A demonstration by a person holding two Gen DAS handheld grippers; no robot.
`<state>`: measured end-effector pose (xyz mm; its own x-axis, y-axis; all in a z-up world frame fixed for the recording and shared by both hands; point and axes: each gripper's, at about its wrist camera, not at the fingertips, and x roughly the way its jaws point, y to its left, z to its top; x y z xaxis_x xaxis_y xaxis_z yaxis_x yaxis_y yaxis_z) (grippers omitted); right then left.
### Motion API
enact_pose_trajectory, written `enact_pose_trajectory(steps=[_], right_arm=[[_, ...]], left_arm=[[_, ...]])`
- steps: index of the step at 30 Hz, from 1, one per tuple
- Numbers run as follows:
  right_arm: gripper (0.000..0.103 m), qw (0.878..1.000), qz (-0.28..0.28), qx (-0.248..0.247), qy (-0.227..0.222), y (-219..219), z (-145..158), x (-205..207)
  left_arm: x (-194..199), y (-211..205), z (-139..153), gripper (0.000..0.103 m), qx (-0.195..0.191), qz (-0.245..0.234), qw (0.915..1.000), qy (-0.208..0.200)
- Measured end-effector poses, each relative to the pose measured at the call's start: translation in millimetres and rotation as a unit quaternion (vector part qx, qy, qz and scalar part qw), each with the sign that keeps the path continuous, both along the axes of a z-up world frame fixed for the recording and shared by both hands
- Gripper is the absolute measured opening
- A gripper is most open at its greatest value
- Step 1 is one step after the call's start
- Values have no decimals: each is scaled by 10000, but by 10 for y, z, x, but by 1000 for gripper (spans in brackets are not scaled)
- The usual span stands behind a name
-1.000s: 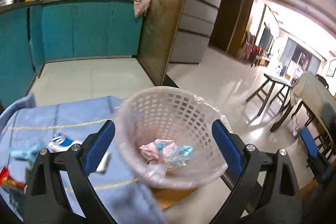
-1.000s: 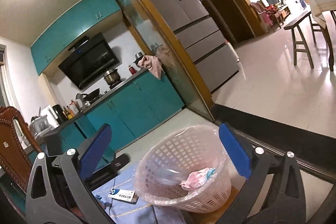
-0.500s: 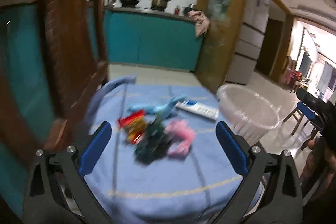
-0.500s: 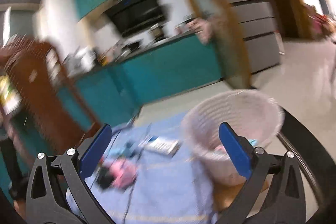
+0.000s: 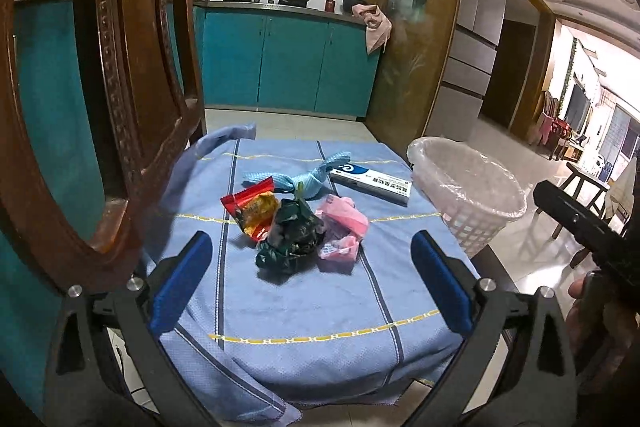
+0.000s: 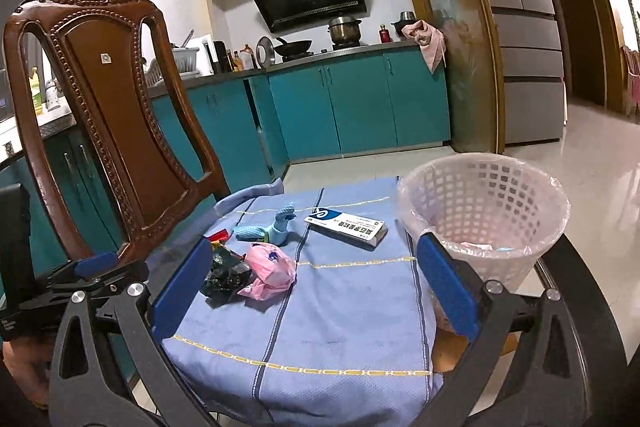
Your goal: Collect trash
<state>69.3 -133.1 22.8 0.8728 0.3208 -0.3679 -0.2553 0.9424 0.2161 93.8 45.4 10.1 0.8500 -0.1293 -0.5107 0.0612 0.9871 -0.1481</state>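
A heap of trash lies on the blue tablecloth [image 5: 304,311]: a red snack wrapper [image 5: 254,209], a dark green bag [image 5: 292,233], a pink bag [image 5: 340,227], a light blue crumpled cloth [image 5: 304,181] and a white and blue box [image 5: 372,183]. The lined white basket [image 5: 468,199] stands at the table's right edge. My left gripper [image 5: 310,285] hangs open just short of the heap, nothing between its fingers. From the right wrist view my right gripper [image 6: 312,283] is open too, with the pink bag [image 6: 270,271] ahead and the basket [image 6: 484,215] to its right holding some scraps.
A carved wooden chair [image 6: 104,115] stands against the table's left side. Teal kitchen cabinets [image 6: 360,103] and a fridge [image 6: 520,27] are beyond. The other gripper's black body [image 5: 580,223] and a hand show at the right of the left wrist view.
Both grippers have swung left, away from above the basket, and now face the trash heap on the cloth. Both stay open with nothing held.
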Motion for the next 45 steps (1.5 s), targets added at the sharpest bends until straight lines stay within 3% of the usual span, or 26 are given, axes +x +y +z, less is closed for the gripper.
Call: enact_pose_trajectory(steps=[28, 34, 41, 45], right_arm=[[100, 10000, 71, -22, 51, 15, -46, 33], [100, 9999, 123, -26, 114, 40, -57, 42], [99, 9995, 195, -61, 247, 57, -92, 70], [99, 9993, 227, -112, 281, 74, -104, 86]], left_arm=[[96, -72, -108, 99, 132, -42, 9998, 164], [367, -129, -215, 99, 453, -106, 9977, 483], [843, -167, -381, 87, 904, -278, 9927, 747], [1148, -187, -592, 76, 1039, -478, 9873, 1104]])
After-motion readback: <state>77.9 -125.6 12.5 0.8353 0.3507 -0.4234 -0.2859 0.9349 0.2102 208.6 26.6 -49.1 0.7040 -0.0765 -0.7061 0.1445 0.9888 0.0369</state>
